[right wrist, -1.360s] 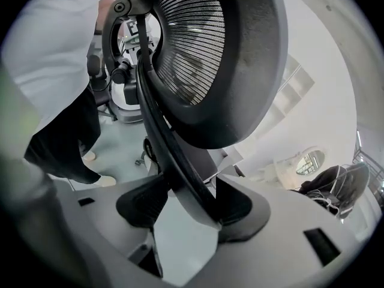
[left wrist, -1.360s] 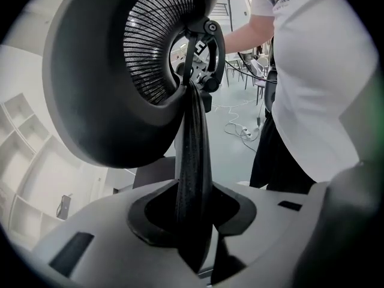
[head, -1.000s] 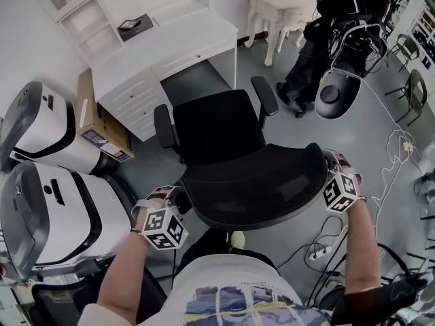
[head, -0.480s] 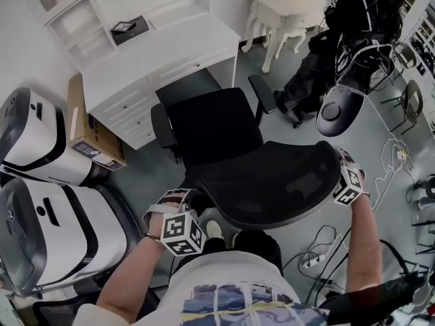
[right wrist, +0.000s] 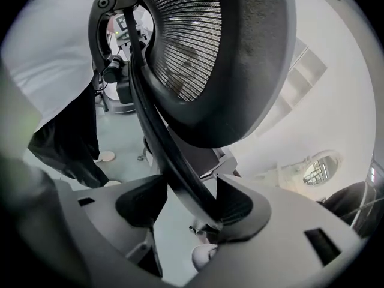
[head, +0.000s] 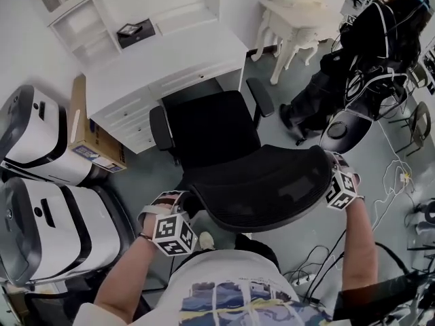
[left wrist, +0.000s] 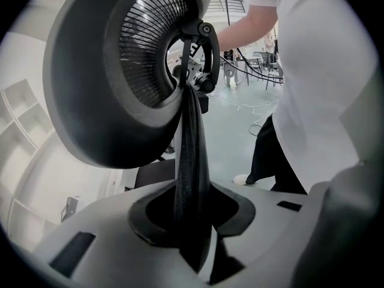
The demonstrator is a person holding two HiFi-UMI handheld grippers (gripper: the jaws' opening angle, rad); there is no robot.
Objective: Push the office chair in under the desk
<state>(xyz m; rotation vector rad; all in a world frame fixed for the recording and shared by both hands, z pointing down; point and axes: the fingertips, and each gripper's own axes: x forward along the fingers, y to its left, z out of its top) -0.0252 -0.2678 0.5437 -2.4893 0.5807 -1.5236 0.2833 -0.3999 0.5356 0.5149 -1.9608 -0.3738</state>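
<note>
Office chair (head: 214,131), head view: it stands at centre on the grey floor, seat front toward 12 o'clock at the mouth of the knee opening of the white desk (head: 170,56), its mesh backrest (head: 265,189) toward 6 o'clock, nearest the person. Nothing on the floor lies between seat and opening. A cardboard box (head: 87,131) leans by the desk drawers at 9 o'clock, with two white machine housings (head: 47,223) beyond it at 8 o'clock. A small white side table (head: 296,12) stands at 1 o'clock, a person in dark clothes (head: 367,53) at 2 o'clock, and loose cables (head: 397,175) at 4 o'clock. The left gripper (head: 182,199) is clamped narrowly on the backrest's left edge, a dark mesh strip pinched between its pads. The right gripper (head: 332,163) takes the right edge with jaws apart: the rim rests on one pad, with a gap to the other. Both forearms reach forward, elbows bent. Compared with one second ago, the seat front lies closer to the desk opening, and both grippers keep their places on the backrest.
</note>
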